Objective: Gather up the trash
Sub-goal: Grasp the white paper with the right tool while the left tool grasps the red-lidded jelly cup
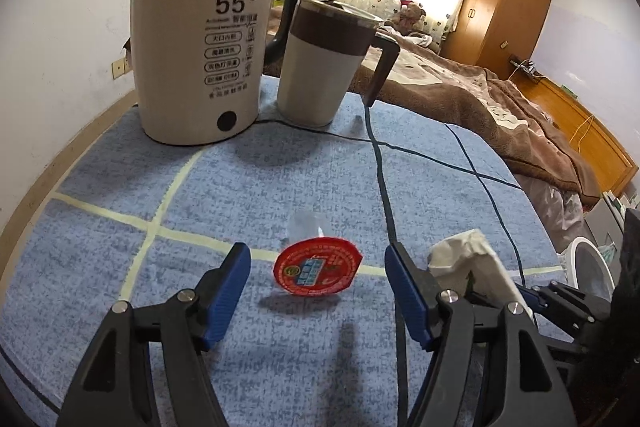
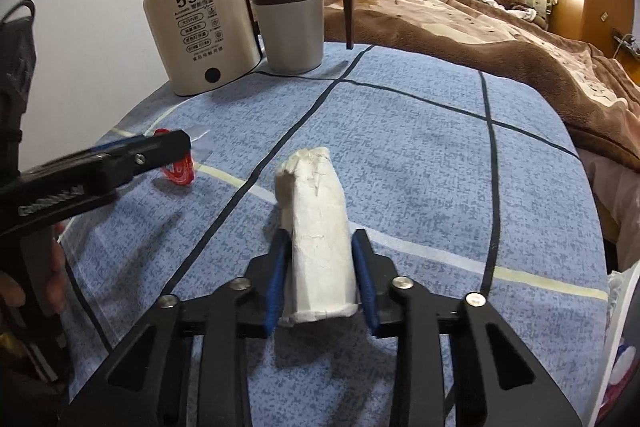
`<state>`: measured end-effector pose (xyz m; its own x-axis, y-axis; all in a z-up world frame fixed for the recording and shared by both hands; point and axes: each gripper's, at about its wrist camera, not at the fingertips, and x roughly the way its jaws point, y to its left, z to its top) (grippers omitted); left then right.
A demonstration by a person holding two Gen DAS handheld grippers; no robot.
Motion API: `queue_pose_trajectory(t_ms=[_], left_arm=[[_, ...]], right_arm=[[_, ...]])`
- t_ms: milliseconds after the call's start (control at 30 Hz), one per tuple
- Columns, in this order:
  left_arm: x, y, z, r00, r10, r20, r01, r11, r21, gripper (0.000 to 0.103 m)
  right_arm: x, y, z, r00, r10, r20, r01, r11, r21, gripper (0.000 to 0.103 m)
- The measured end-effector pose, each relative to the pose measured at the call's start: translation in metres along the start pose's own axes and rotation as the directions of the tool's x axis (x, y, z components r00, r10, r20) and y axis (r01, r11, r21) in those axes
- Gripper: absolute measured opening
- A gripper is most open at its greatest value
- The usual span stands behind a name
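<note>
The right gripper (image 2: 320, 281) has its blue pads pinching a wad of white tissue (image 2: 316, 227) near its rear end, the wad jutting forward between the pads above the blue checked cloth (image 2: 420, 163). The left gripper (image 1: 318, 291) stands spread wide, its two pads apart on either side of a small jelly cup (image 1: 316, 265) with a red foil lid that lies tipped on its side on the cloth, the lid facing the camera and the clear body pointing away. The tissue looks light, soft and crushable, so the squeeze at its thicker middle should hold it without slipping, though loose folds at the tip could snag. The cup is probably very light, thin-walled and a little slick; closing on the round lid rim or across the clear body seems the safest hold, and a hard pinch could buckle it or make it pop out. Counted, there are two pieces of trash in view: one tissue wad and one cup. Farther back stand one electric kettle (image 1: 200, 67) and one lidded mug (image 1: 320, 63), close beside each other, with a dark cord (image 1: 384, 187) trailing across the cloth. Beyond lies a bed with a brown blanket (image 2: 500, 39).
</note>
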<state>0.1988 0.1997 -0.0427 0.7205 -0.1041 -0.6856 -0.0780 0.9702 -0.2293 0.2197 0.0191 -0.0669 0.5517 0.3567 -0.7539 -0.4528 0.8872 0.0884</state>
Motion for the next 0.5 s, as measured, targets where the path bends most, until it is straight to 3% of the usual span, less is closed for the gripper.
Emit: queue_pose_trajectory(t_ms=[433,500], left_arm=[[0.013,-0.004,0.000,1.000,0.000,-0.015,0.000,1.000,0.025,0.070],[0.016,-0.003,0.000,1.000,0.005,-0.023,-0.004,1.000,0.020,0.063]], right_arm=[[-0.002,-0.002,-0.001,1.000,0.009,0.010,-0.009,1.000,0.025,0.028],[-0.002,-0.002,-0.001,1.000,0.011,0.011,-0.011,1.000,0.029,0.028]])
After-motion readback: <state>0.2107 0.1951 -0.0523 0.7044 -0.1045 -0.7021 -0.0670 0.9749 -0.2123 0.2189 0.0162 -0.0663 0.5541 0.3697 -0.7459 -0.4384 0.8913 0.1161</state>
